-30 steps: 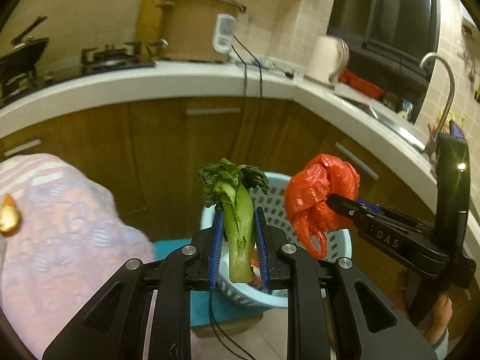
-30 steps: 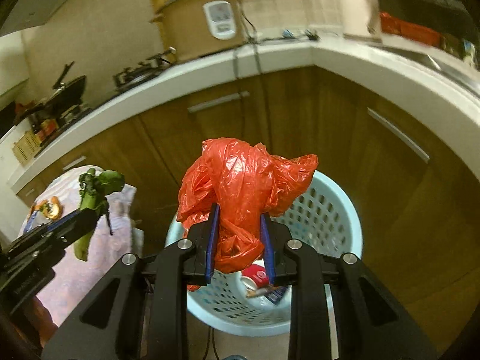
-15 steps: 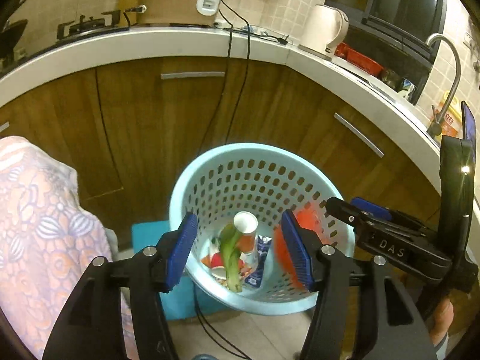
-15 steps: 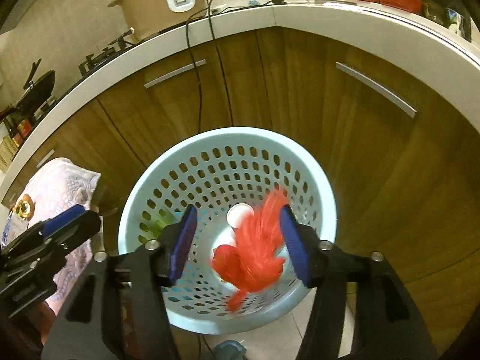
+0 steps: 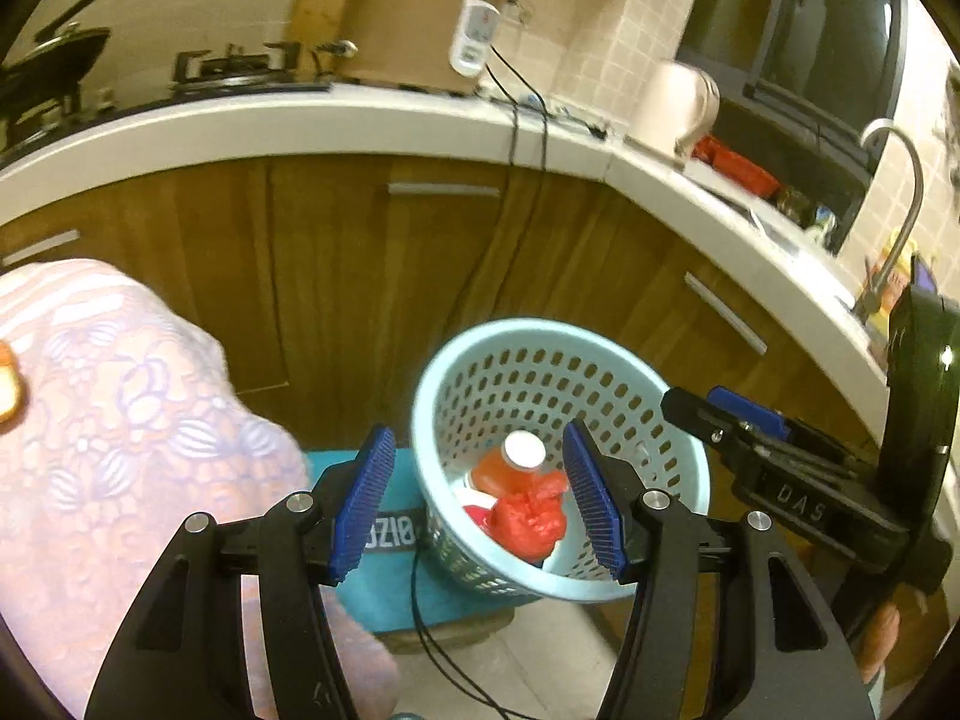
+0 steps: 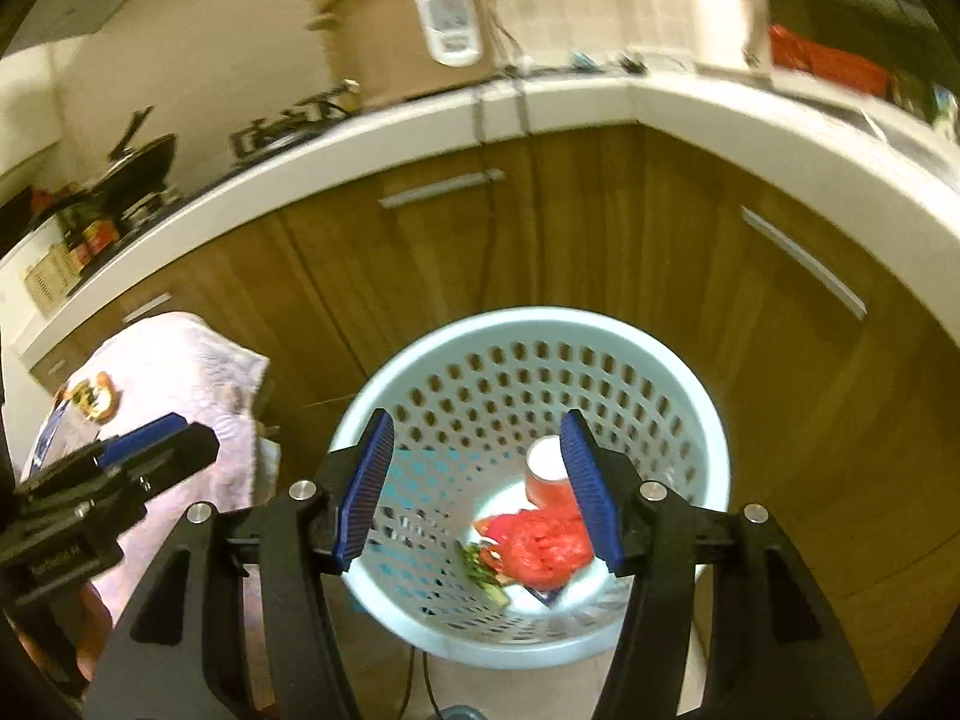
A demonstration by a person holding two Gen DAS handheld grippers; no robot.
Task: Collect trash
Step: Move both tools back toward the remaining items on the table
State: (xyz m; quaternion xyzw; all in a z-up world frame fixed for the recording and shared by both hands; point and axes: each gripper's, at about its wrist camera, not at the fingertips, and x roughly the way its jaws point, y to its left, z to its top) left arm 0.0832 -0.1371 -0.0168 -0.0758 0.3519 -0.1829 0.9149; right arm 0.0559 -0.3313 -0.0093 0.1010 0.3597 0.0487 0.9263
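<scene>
room: kitchen corner, wood cabinets [image 6: 540,228], cooker [image 5: 420,18] up on the surface [image 5: 300,126]
floor: basket [image 6: 420,378] sits here, below and ahead of both grippers
trash: red bag [image 6: 543,546], cup [image 6: 546,468] and greens [image 6: 480,567] all lie in the basket
left gripper [image 5: 480,504]: wide, holding nothing
right gripper [image 6: 477,492]: wide, nothing in it, more squarely over the basket
next: my guess, go find more trash

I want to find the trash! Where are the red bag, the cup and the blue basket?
red plastic bag [image 6: 543,546], right wrist view, middle of the crumpled lump.
cup [image 6: 545,462], right wrist view, its white end.
light blue basket [image 6: 420,360], right wrist view, far left part of the rim.
</scene>
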